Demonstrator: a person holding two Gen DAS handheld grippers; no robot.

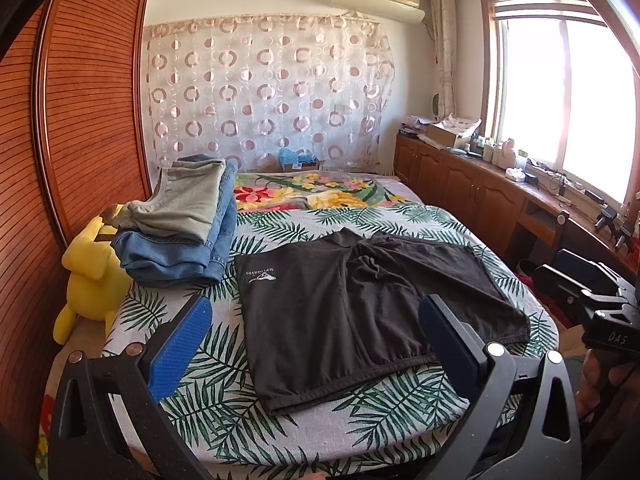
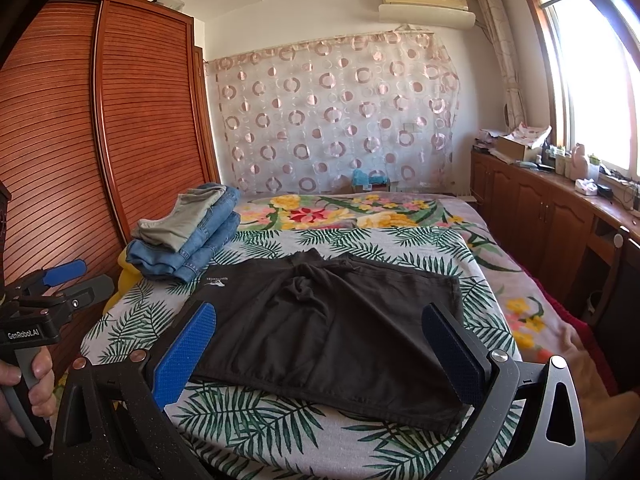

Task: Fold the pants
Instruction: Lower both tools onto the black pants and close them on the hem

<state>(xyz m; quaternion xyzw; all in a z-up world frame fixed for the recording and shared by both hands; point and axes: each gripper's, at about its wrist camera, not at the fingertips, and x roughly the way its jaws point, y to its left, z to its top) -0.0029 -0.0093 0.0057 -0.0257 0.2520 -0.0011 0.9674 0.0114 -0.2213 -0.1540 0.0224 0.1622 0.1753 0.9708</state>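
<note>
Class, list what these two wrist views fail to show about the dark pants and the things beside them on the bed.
- Near hem of the dark brown pants: right wrist view, part behind the right gripper, jaws open.
- White logo print: too small to read.
- Yellow plush toy: left wrist view, partly behind the folded blue jeans stack.
- Left gripper, open: covers some of the waistband.

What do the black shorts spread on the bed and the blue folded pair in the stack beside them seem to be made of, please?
Black shorts: probably soft matte knit or light cotton; they lie limp, with a gathered waistband and no sheen. Blue folded pair: denim, judging by the faded wash, thick folds and visible seam stitching.
</note>
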